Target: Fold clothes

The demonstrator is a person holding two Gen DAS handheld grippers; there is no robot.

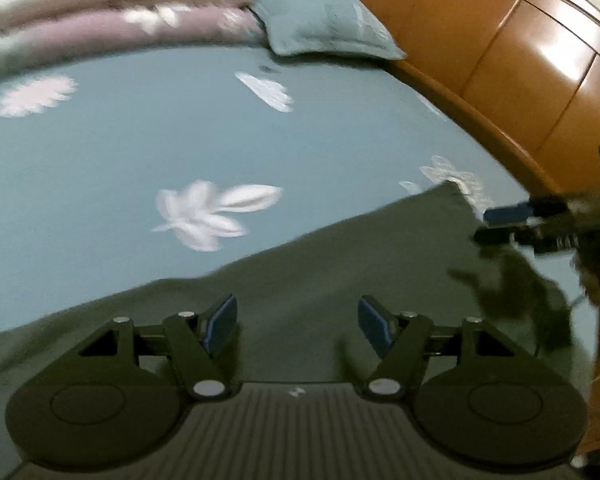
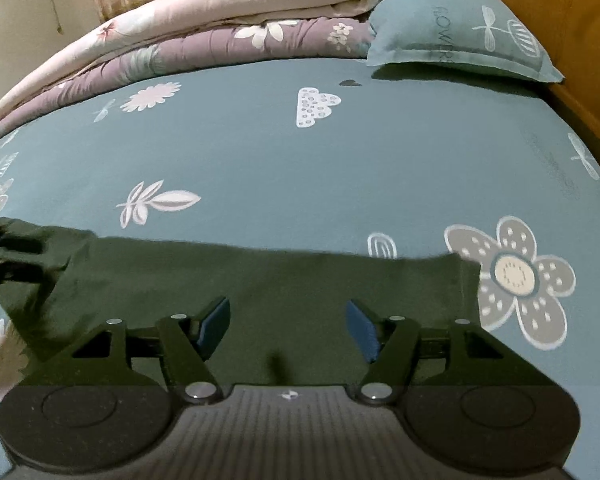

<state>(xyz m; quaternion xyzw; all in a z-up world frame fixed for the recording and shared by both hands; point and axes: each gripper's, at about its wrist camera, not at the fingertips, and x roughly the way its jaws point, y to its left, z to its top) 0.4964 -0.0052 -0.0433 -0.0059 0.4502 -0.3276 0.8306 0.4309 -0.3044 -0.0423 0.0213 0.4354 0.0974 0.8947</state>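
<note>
A dark green garment [image 2: 260, 280] is laid flat on the near part of the bed, on a teal bedsheet [image 2: 260, 168] printed with flowers, leaves and clouds. In the right wrist view its far edge runs across the frame from left to right, ending just beside a large grey flower print [image 2: 512, 276].

At the garment's left end the left gripper [image 2: 16, 260] is seen only as a dark, blurred shape at the frame edge. In its own view the left gripper [image 1: 298, 322] is held above the cloth with both blue-padded fingers [image 1: 224, 320] spread apart and nothing between them.

At the middle, the right gripper [image 2: 288, 324] is likewise positioned over the garment, fingers apart, nothing gripped. Whether either gripper touches the cloth cannot be determined.

At the far left of the bed, folded quilts [image 2: 180, 28] in pink and mauve are stacked. To their right a teal pillow [image 2: 460, 28] is placed against the wooden headboard [image 1: 520, 60], which bounds the bed on the right.
</note>
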